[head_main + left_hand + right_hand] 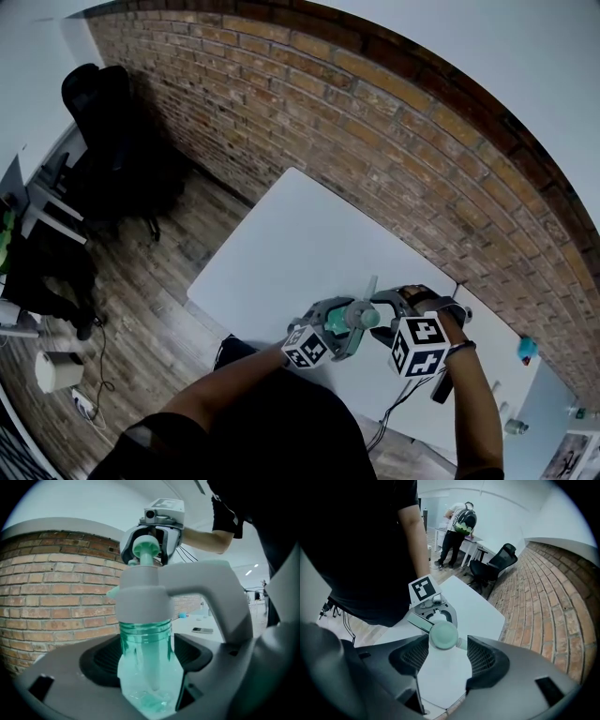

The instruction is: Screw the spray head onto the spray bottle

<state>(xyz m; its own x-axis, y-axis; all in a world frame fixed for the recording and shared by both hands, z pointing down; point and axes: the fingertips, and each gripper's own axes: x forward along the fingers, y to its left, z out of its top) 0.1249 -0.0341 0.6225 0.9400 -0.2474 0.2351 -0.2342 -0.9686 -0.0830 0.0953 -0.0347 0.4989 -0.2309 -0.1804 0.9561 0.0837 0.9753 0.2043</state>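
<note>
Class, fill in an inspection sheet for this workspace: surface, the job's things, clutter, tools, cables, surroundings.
Surface: white table beside the brick wall.
Job's things: green bottle with the spray head sitting on its neck; ridges show under the collar.
Clutter: small teal thing at the table's far right end.
Tools: left tool shut on the bottle; right tool open, the head's green knob between its jaws.
Cables: thin cables hang below the right tool.
Surroundings: wood floor, black chair, a person at a desk.
</note>
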